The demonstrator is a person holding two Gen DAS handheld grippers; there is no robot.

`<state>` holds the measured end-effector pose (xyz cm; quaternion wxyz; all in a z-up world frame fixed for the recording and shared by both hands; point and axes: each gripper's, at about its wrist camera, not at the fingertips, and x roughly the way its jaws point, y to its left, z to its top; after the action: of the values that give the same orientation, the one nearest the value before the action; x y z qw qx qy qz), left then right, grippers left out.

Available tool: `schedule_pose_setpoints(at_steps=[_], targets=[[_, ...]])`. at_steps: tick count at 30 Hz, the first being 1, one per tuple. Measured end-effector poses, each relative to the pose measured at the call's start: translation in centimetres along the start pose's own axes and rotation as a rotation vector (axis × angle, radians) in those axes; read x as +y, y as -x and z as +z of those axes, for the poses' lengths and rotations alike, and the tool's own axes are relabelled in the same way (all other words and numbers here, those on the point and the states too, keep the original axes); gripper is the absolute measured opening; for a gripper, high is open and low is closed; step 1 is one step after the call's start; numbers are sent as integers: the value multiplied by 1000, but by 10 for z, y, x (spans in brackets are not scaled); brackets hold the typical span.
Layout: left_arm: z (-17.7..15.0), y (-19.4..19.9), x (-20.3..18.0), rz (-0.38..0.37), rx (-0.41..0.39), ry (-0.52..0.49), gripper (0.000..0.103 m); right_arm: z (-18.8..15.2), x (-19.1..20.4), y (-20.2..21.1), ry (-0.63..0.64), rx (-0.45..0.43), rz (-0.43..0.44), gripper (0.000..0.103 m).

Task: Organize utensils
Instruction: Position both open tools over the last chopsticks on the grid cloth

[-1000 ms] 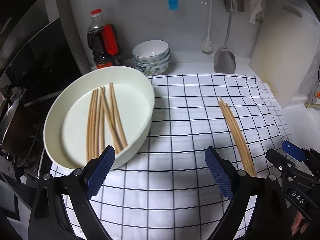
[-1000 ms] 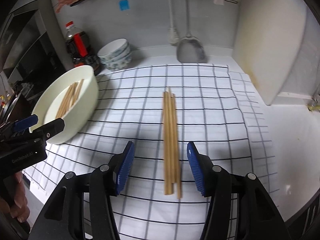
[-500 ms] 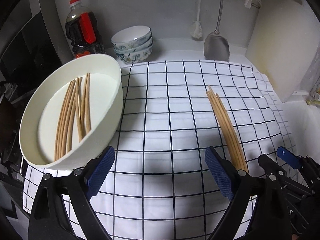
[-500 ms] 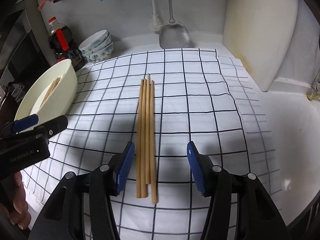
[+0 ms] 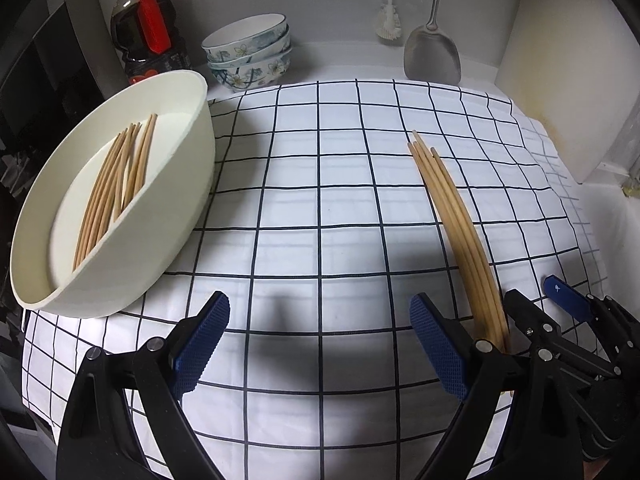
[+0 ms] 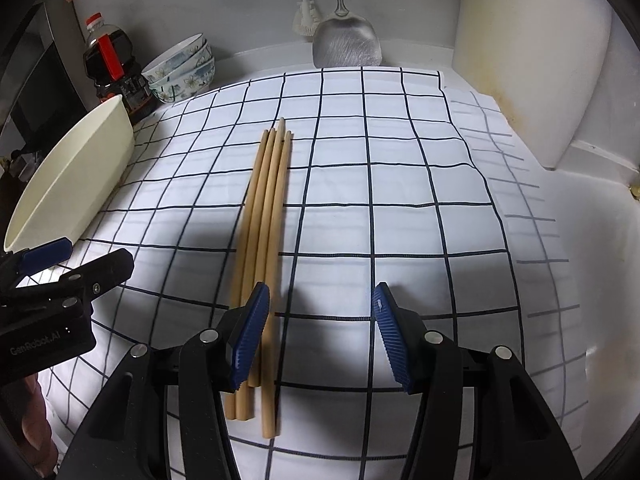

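Several wooden chopsticks (image 6: 268,208) lie side by side on the checked cloth (image 6: 400,200). My right gripper (image 6: 320,312) hovers low over their near ends, open. Its left finger (image 6: 252,328) overlaps the bundle, and the gap between the pads holds only cloth. The same bundle (image 5: 452,216) shows in the left wrist view, just right of my left gripper (image 5: 320,324), which is open and empty over bare cloth. A white oval bowl (image 5: 188,184) at the left holds several more chopsticks (image 5: 112,188). The right gripper's body (image 5: 560,320) appears at the right of that view.
Stacked patterned bowls (image 5: 250,52) and a dark sauce bottle (image 5: 146,32) stand behind the white bowl. A metal spatula (image 5: 432,56) and a brush (image 5: 388,24) hang at the back wall. A white cutting board (image 5: 568,72) leans at the right.
Both grippers have sunk closer to the cloth. In the right wrist view the chopstick bundle shifted from between the fingers to under the left finger. Neither gripper's jaws changed.
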<state>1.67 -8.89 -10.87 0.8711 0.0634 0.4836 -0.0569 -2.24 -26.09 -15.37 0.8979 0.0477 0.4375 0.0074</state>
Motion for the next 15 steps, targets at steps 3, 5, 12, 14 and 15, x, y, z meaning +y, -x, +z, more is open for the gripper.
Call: schedule_pose_setpoints(at_steps=[3, 5, 12, 14, 15], targets=[[1, -2, -3, 0, 0, -2, 90, -1, 0, -3, 4, 2, 8, 52], [2, -4, -4, 2, 1, -4, 90, -2, 0, -4, 11, -4, 10, 52], [5, -7, -5, 3, 6, -2, 90, -1, 2, -5, 40, -7, 4, 52], [5, -8, -5, 2, 6, -1, 90, -3, 3, -4, 51, -8, 1, 52], [6, -8, -5, 1, 7, -1, 90, -4, 4, -3, 52, -8, 2, 52]])
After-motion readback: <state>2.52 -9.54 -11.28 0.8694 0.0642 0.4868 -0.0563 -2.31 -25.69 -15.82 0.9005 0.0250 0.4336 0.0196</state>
